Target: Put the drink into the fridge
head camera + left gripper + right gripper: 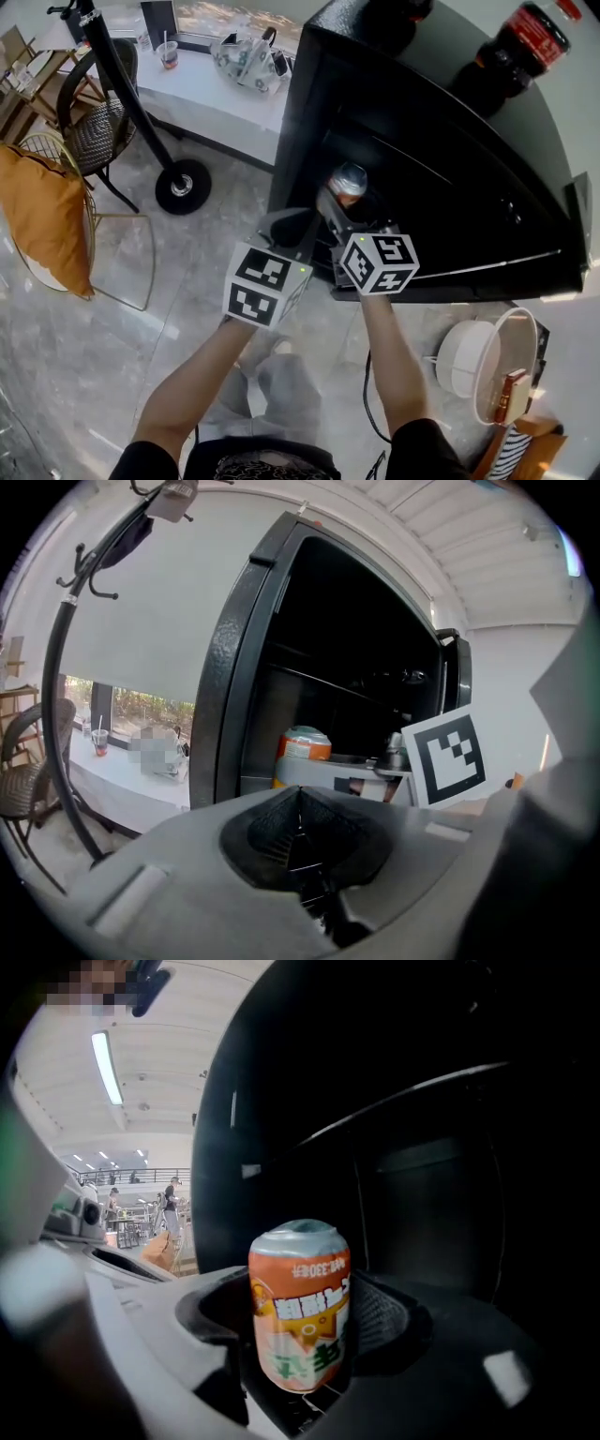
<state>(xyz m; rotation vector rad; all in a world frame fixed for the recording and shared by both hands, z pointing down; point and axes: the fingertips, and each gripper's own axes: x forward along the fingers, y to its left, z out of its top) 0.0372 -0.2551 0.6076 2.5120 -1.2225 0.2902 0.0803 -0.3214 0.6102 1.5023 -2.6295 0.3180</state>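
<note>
My right gripper [343,202] is shut on an orange drink can [348,182] and holds it at the mouth of the open black fridge [302,112]. In the right gripper view the can [300,1305] stands between the pads of my right gripper [302,1340], its print upside down, with the dark fridge shelves [427,1152] behind it. My left gripper [289,227] hangs just left of the right one, shut with nothing in it. From the left gripper view, my left gripper [300,844] has its jaws pressed together, and the can [303,746] shows ahead beside the fridge frame [230,667].
A dark cola bottle [521,45] lies on top of the fridge. To the left are a coat stand's round base [181,186], a chair with an orange cushion [39,214] and a white counter [214,96]. A white fan [487,361] sits at the lower right.
</note>
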